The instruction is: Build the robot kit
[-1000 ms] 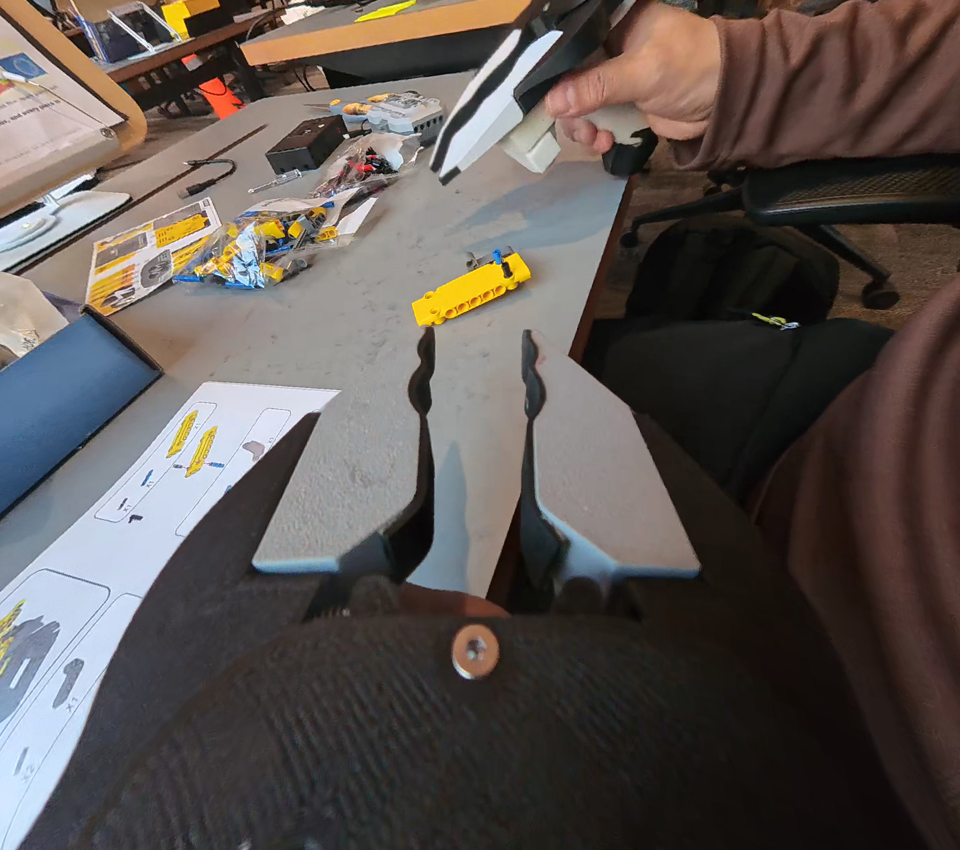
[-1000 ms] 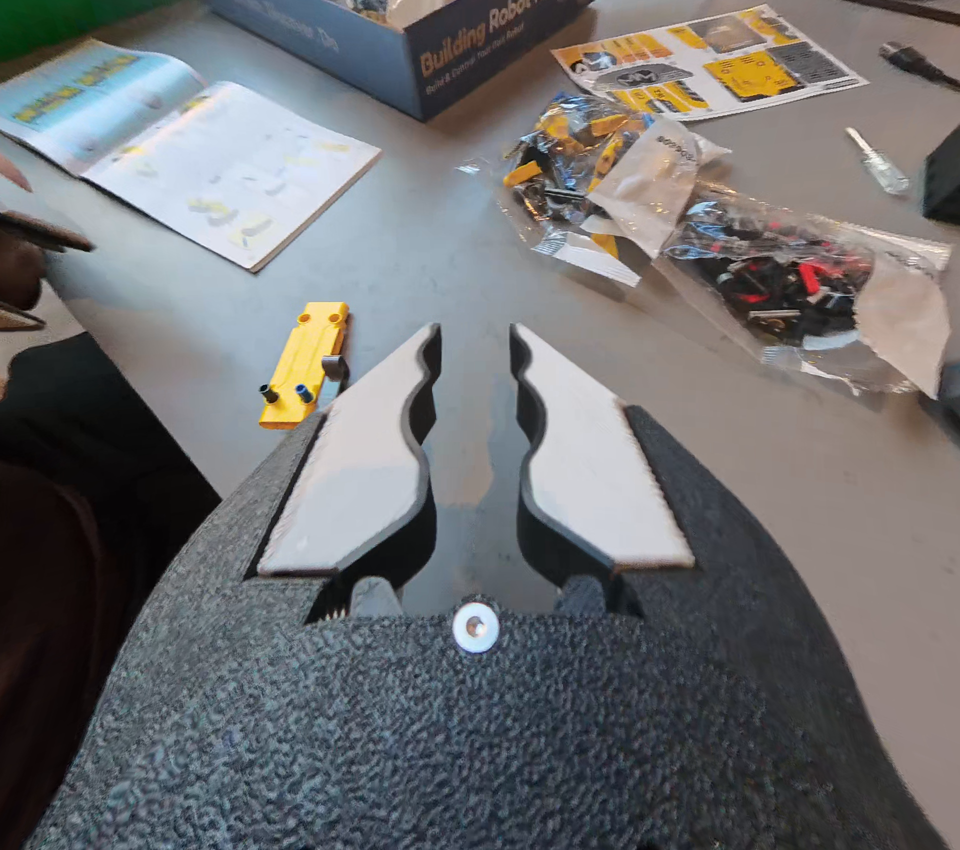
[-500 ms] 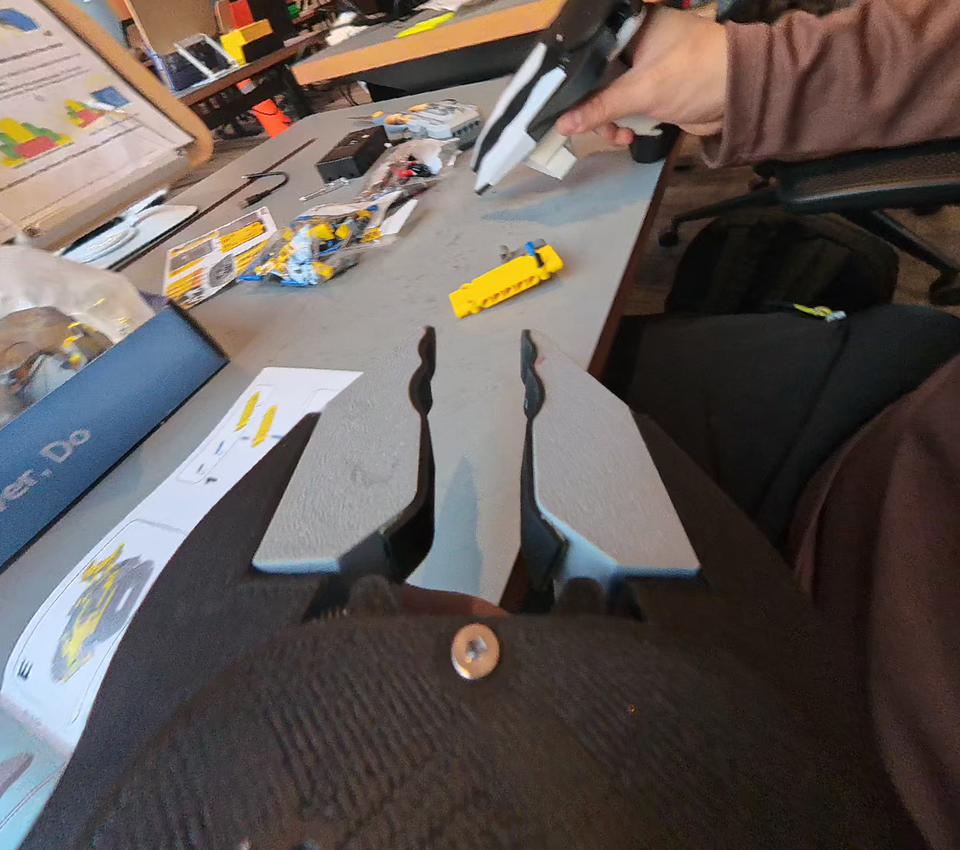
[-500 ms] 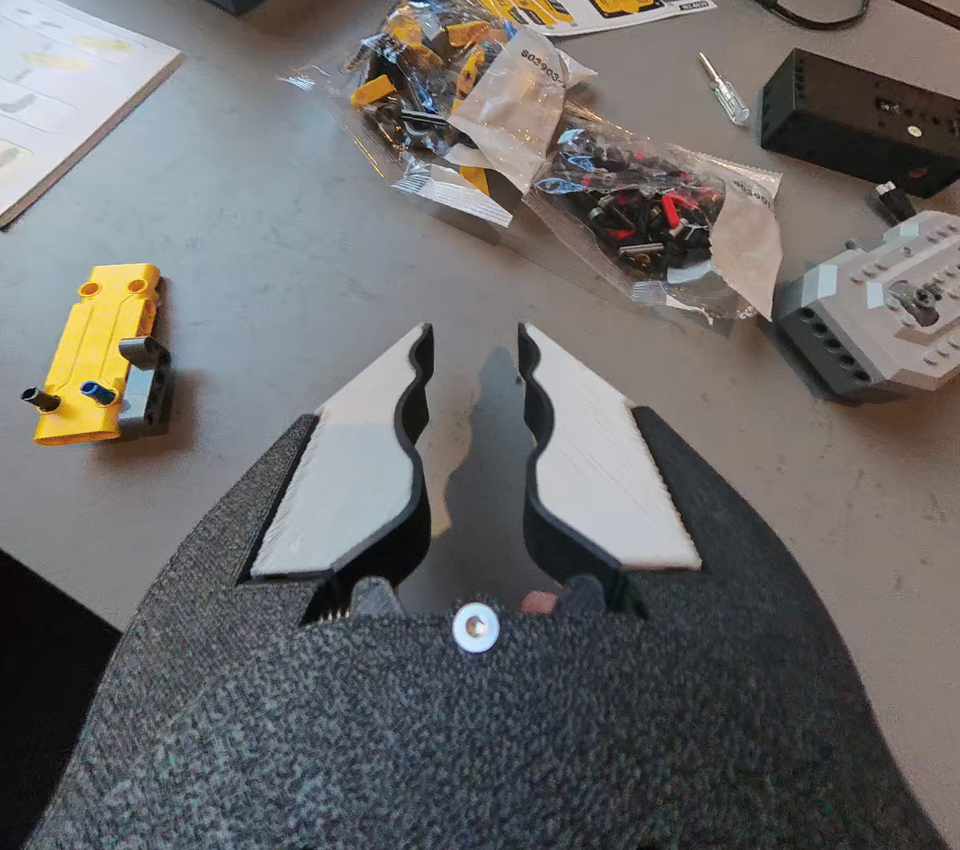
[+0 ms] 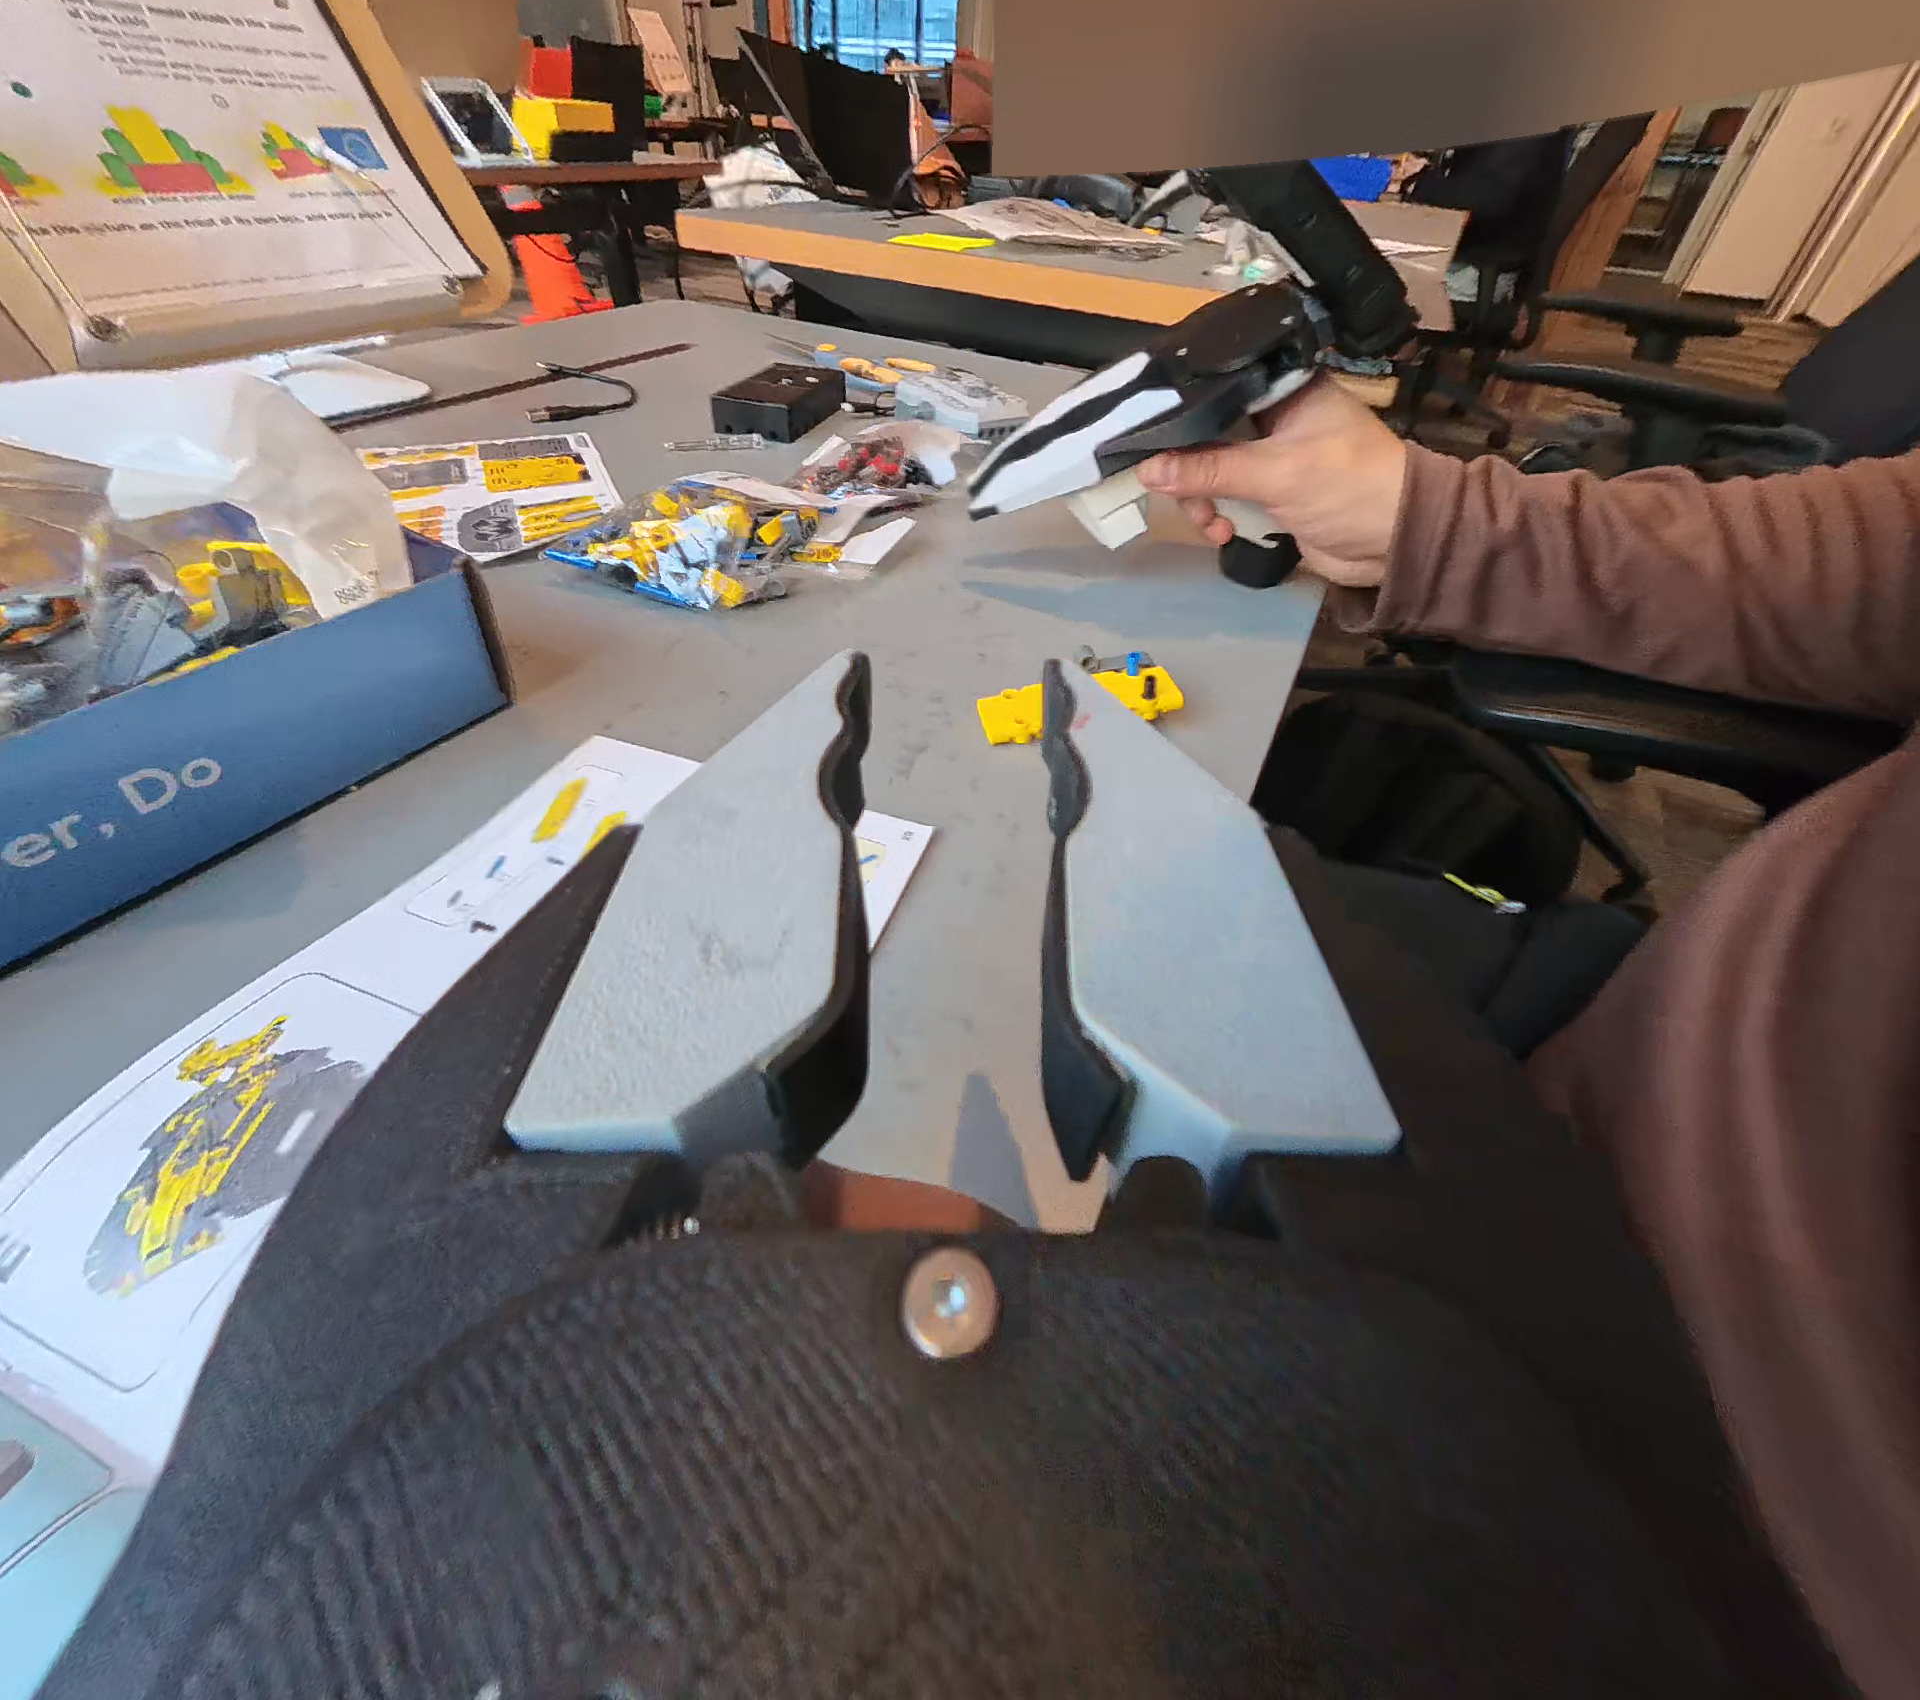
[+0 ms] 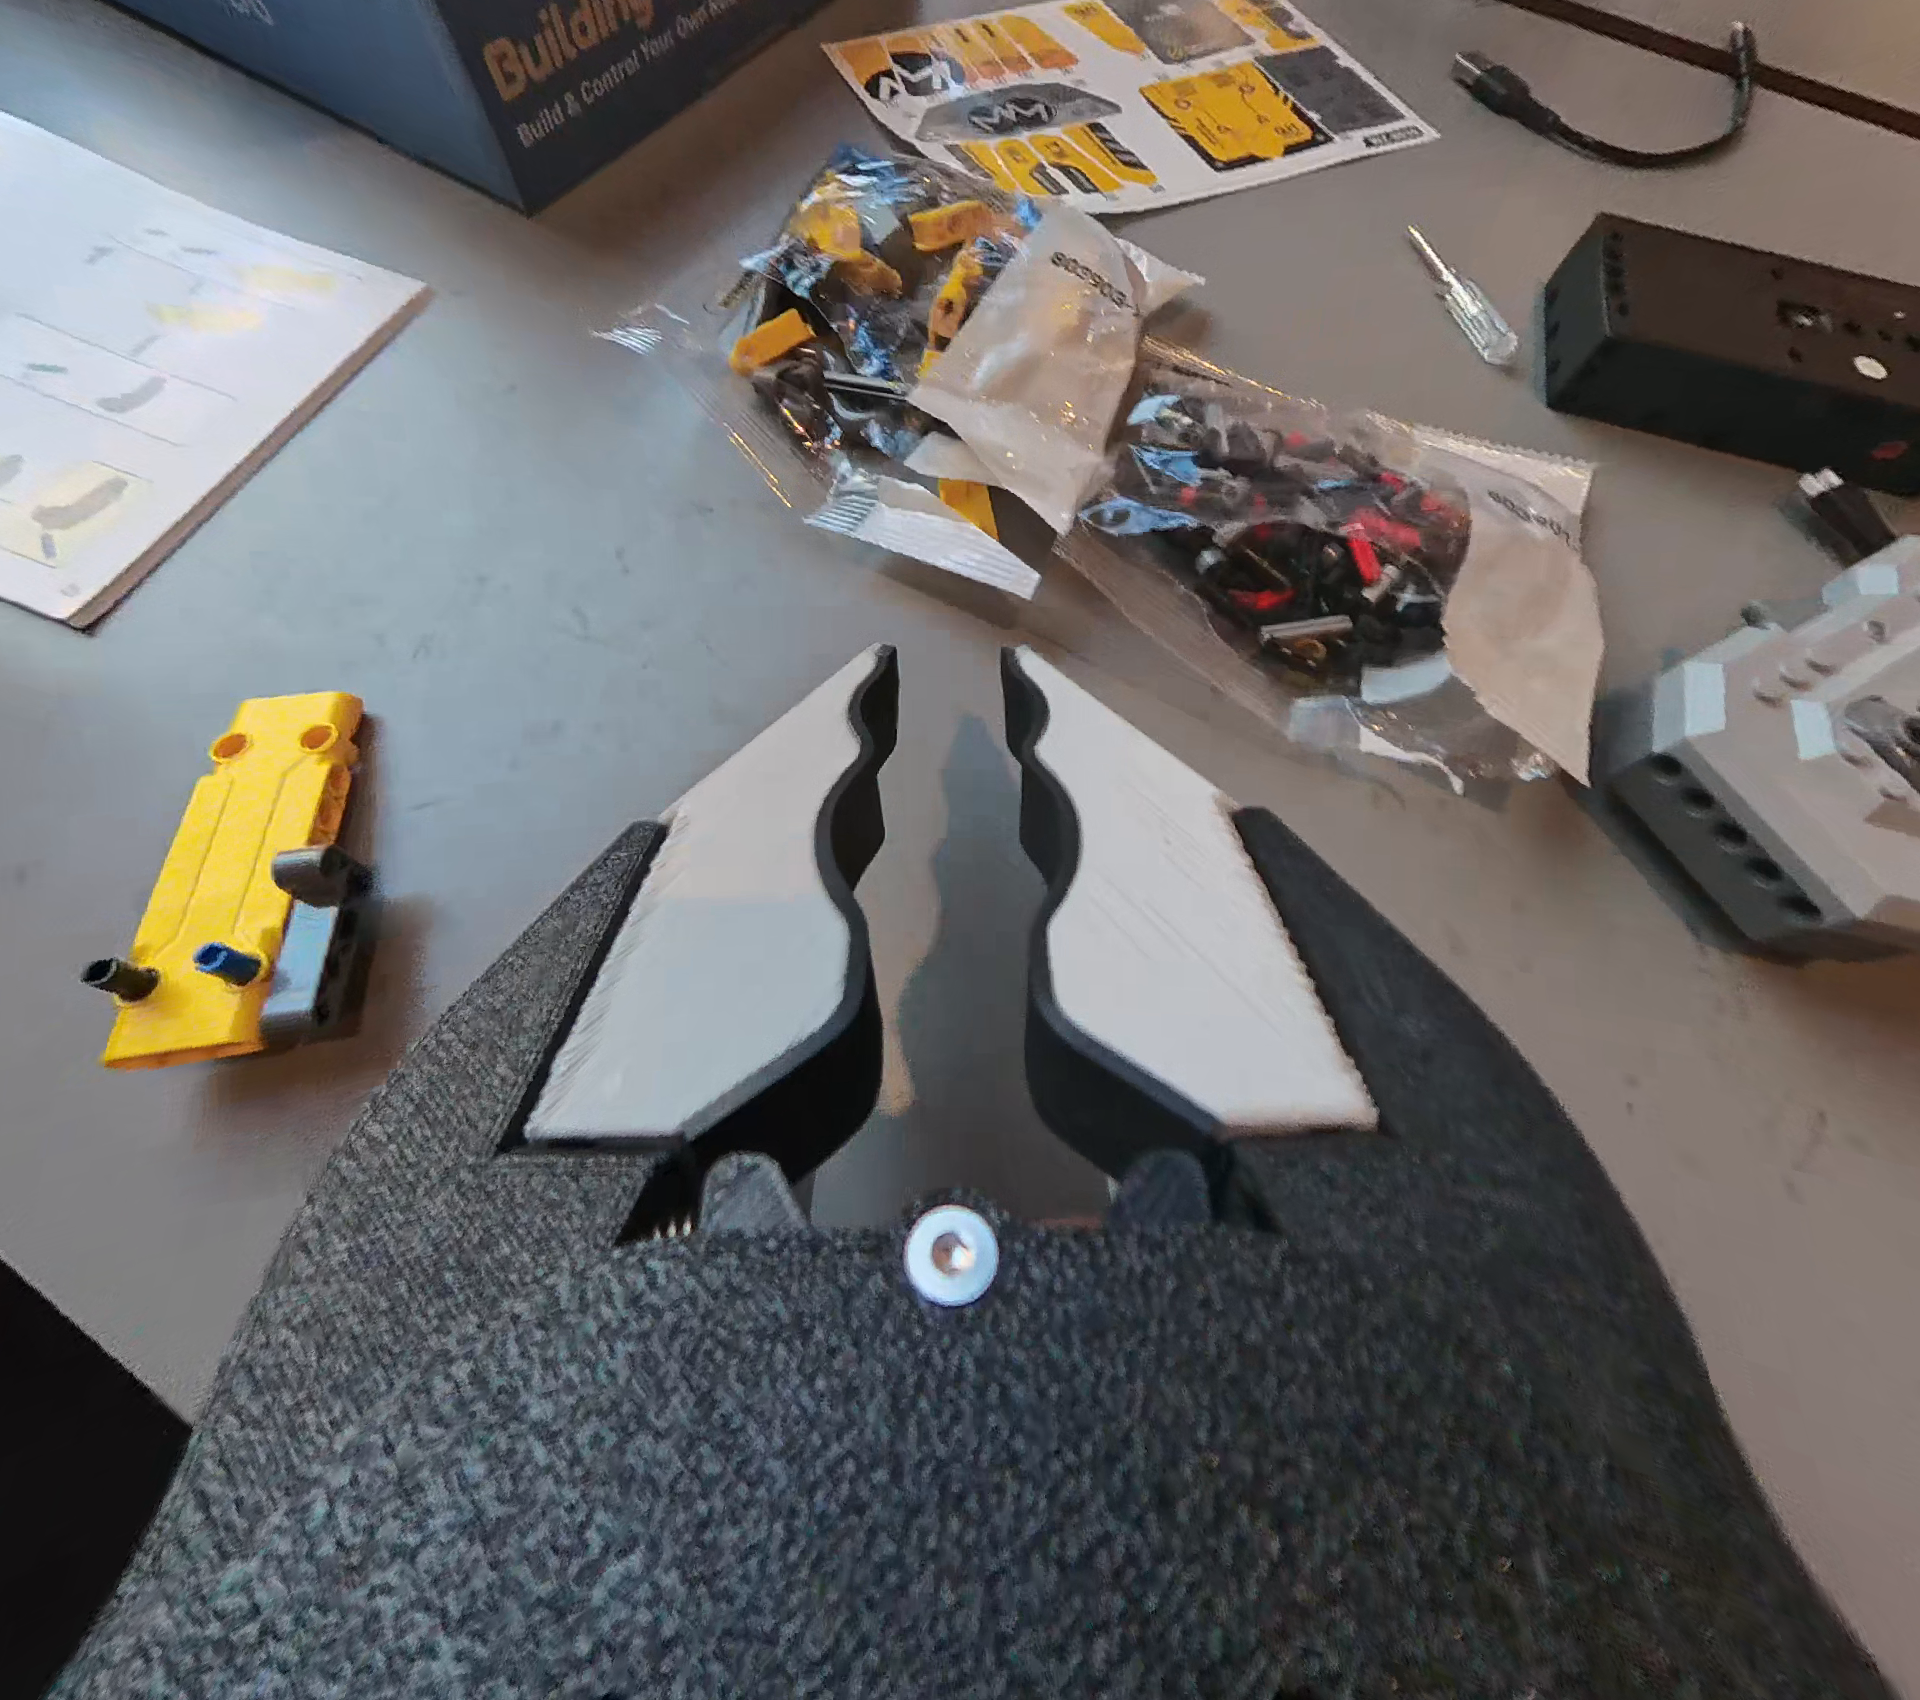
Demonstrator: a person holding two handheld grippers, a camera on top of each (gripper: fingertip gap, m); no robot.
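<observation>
I hold both grippers above the tabletop, and neither one grips anything. The left gripper has its jaws apart, with the same gap as a second ago. It has drawn back and turned a little, so the blue box at the far left side of the tabletop now fills more of its view. The booklet lies under its left finger.

The yellow piece lies flat near the front edge of the tabletop, with a grey part and small blue and black pins on it. It has not moved. In the left wrist view the tip of the right finger now hides its middle.

The right gripper has come down from its raised pose and now hangs low over the middle of the tabletop, held by the hand. Its jaws are a little closer than half a second ago, but a clear gap remains between them. It points at bare tabletop just before the bag of yellow parts and the bag of black parts, not touching them. The yellow piece is apart on its left, and a grey block is near on its right.
</observation>
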